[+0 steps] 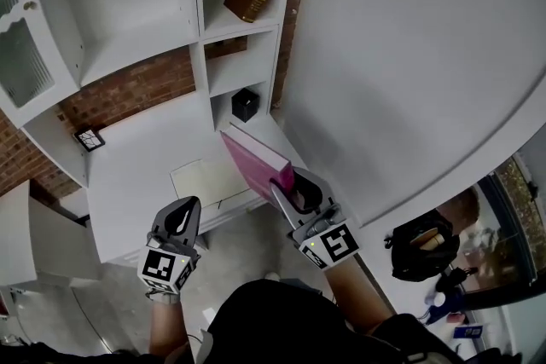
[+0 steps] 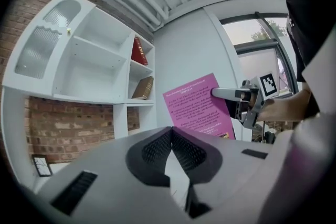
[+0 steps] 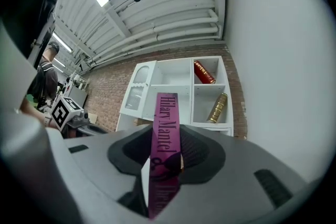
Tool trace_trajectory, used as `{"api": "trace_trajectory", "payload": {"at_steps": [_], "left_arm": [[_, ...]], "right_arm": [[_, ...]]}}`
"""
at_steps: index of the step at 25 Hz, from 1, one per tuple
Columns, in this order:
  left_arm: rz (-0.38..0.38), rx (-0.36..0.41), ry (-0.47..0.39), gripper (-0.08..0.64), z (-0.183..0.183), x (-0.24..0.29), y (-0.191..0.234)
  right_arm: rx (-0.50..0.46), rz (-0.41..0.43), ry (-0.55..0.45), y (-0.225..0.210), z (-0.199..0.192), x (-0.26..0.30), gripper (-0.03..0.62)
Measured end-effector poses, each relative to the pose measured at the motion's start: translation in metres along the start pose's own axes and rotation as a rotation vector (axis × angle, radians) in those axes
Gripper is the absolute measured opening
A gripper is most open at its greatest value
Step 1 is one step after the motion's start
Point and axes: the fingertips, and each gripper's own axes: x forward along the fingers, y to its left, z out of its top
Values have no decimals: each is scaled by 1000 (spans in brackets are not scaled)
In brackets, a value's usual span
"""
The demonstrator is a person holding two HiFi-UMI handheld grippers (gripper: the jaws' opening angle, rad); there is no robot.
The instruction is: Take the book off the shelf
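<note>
Fingers of the right gripper (image 3: 166, 157) were closed partway, to the thickness of the pink book (image 1: 253, 159), and clamped its spine. The book was held tilted, clear of the white shelf (image 1: 141, 38) and over the front edge of the desk (image 1: 128, 183). Fingers of the left gripper (image 2: 171, 136) met at their tips on nothing, to the left of the book.
</note>
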Motion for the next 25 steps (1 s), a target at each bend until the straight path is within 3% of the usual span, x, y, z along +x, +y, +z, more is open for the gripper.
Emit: {"api": "trace_trajectory", "payload": {"at_steps": [11,15,25], "left_arm": [[-99,12,-23,8,8,38,-49],[-146,-29,-45,8,5,45,-59],[-173,-57,-31,8,3,50,-71]], "right_arm": [[41,-107,12,-36,-12,-67,146],[56,-146,26,-47,-19,-84,146],[98,-179,36,-54,-29,-104,146]]}}
